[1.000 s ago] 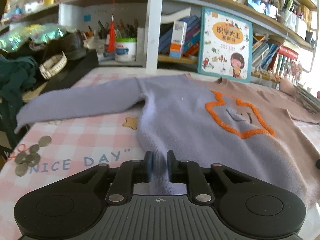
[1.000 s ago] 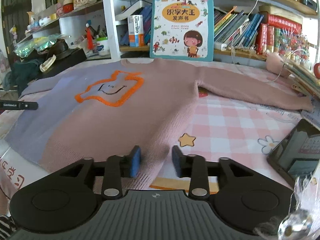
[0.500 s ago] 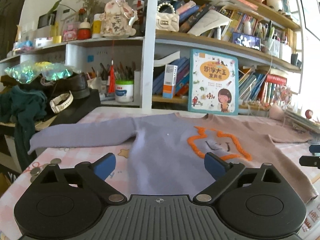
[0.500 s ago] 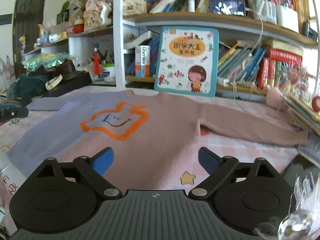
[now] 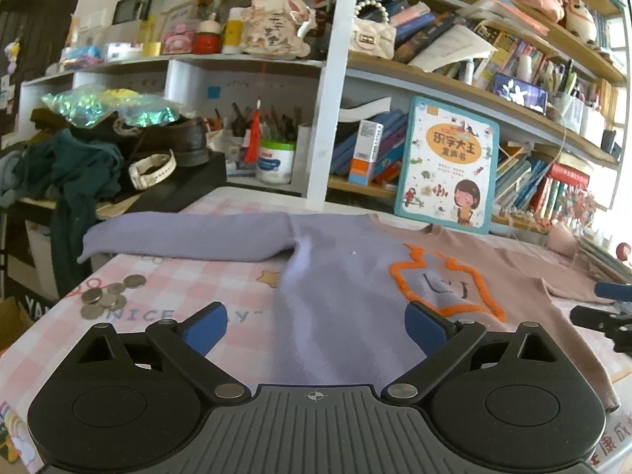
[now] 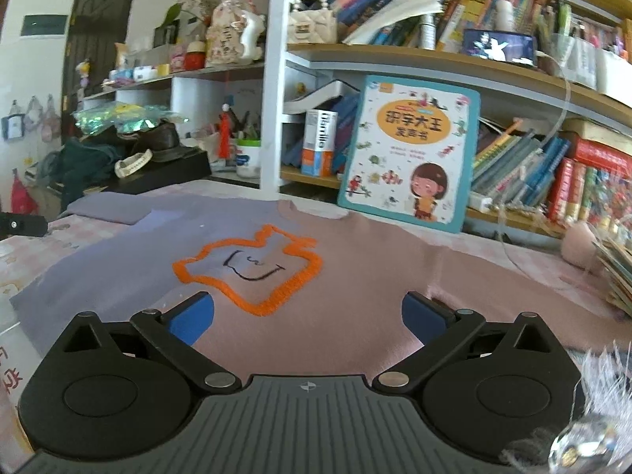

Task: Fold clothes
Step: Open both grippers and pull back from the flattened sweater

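A checked pink tablecloth covers the table, and on it the sweater lies spread flat, front up, its half toward the left gripper lilac and its other half dusty pink, with an orange outlined shape stitched across the chest; the lilac sleeve reaches out toward the table's edge near a dark pile of clothes, while the pink sleeve runs off toward a stack of books at the far side; behind the collar a children's picture book leans against the crowded shelves; the left gripper hangs over the lilac hem with its jaws spread wide and nothing between them, having just been opening, and the right gripper hangs over the pink half in the same released state, its jaws also just opened and clear of the cloth; a few coins sit on the cloth beside the lilac side; as I read it, the laying-out step is finished and the folding proper has not begun, since both sleeves are fully extended and no crease shows in the body; the next move probably calls for each gripper to go to a sleeve or a side edge, pinch a single layer of knit low against the table, and carry it inward across the chest; the soft knit is likely to drag or bunch if it is lifted unevenly, and the coins lie close enough to the lilac edge to be swept along.
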The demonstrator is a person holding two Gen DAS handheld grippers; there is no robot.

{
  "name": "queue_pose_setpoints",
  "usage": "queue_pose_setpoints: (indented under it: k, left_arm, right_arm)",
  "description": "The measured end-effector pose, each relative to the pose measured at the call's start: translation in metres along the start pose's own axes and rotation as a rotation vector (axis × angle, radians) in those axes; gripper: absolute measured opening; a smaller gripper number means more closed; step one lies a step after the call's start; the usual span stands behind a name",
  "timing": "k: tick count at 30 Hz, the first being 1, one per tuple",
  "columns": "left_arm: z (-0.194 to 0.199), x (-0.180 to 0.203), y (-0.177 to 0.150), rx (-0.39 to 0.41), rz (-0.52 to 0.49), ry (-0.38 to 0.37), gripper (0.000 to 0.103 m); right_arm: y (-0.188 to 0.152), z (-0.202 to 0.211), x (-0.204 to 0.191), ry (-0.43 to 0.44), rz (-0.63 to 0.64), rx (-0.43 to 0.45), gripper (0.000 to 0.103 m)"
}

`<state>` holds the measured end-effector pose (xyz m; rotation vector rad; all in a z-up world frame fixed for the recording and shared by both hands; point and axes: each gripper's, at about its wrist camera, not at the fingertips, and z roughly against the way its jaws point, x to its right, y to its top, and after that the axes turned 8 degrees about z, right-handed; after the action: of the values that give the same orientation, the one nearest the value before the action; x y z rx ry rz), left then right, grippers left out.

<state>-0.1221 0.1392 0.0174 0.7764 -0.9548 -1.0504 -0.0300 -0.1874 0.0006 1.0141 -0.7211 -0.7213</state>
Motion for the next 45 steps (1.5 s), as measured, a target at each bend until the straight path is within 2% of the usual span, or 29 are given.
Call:
queue_pose_setpoints:
  k: [7, 15, 27, 33, 40, 45]
  left_arm:
    - [0.008, 0.001, -0.001, 0.034, -0.059, 0.062, 0.099]
    - [0.008, 0.007, -0.002, 0.057, -0.126, 0.076, 0.1]
    - [0.009, -0.001, 0.005, 0.094, -0.119, 0.123, 0.1]
    - [0.006, -0.011, 0.012, 0.059, -0.099, 0.115, 0.1]
    - [-0.003, -0.019, 0.019, 0.039, -0.165, 0.164, 0.1]
    - [-0.016, -0.039, 0.031, 0.02, -0.155, 0.205, 0.1]
  right_arm:
    - [0.002, -0.015, -0.005, 0.048, 0.037, 0.003, 0.102]
    - [0.005, -0.021, -0.012, 0.08, 0.055, 0.025, 0.102]
    - [0.011, -0.03, -0.022, 0.133, 0.083, 0.064, 0.102]
    - [0.009, -0.032, -0.024, 0.144, 0.082, 0.057, 0.102]
    - [0.01, -0.035, -0.024, 0.14, 0.077, 0.04, 0.102]
    - [0.01, -0.036, -0.024, 0.151, 0.071, 0.031, 0.102]
